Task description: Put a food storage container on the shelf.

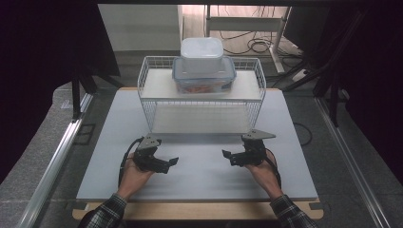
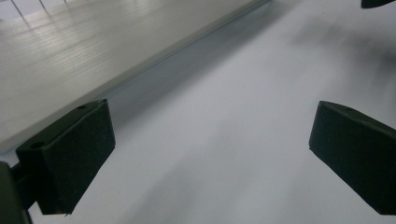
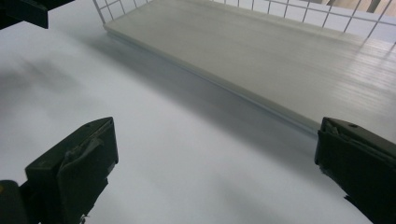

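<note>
White tabletop point(image 1: 199, 175), dark room | left gripper point(image 1: 166, 164) jaws apart, empty | right gripper point(image 1: 230, 156) jaws apart, empty | stacked lidded containers point(image 1: 203, 66) on wire rack point(image 1: 152, 102) top shelf, well apart | likely light, rigid, slick plastic; grip opposite side walls below lid rim

High view is looking down from the counter's point(image 1: 199, 175) near edge; both gripper views are skimming close, sharing the wire shelf's point(image 1: 202, 102) front edge.

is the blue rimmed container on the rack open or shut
Shut: the blue-rimmed container wears its lid flat on the wire rack, with a white box stacked on it.
</note>
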A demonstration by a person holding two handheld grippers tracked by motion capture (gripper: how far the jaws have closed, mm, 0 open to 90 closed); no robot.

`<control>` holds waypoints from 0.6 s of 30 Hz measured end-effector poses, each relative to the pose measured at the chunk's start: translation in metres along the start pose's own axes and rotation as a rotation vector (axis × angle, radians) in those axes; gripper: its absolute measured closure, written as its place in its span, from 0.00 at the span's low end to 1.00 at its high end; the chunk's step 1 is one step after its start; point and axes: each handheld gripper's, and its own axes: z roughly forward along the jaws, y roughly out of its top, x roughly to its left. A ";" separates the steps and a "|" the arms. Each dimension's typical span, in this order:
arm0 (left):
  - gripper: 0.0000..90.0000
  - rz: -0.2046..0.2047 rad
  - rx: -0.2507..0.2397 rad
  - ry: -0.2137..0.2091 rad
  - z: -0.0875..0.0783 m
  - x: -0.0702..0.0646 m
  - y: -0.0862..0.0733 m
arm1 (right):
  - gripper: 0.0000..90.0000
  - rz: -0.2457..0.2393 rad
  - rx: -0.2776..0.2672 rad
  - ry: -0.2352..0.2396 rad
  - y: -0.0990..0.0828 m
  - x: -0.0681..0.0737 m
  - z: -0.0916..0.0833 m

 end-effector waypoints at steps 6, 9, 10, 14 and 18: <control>0.00 0.002 0.019 0.008 -0.003 -0.002 -0.008 | 0.00 -0.008 0.016 -0.005 -0.010 0.002 -0.007; 0.00 0.004 0.021 0.011 -0.005 -0.004 -0.011 | 0.00 -0.007 0.020 -0.005 -0.014 0.003 -0.012; 0.00 0.004 0.023 0.011 -0.006 -0.004 -0.012 | 0.00 -0.007 0.022 -0.004 -0.015 0.004 -0.014; 0.00 0.000 0.029 0.011 -0.011 -0.006 -0.018 | 0.00 -0.008 0.030 -0.004 -0.020 0.005 -0.020; 0.00 -0.007 0.040 0.010 -0.015 -0.008 -0.024 | 0.00 0.002 0.030 -0.007 -0.025 0.004 -0.028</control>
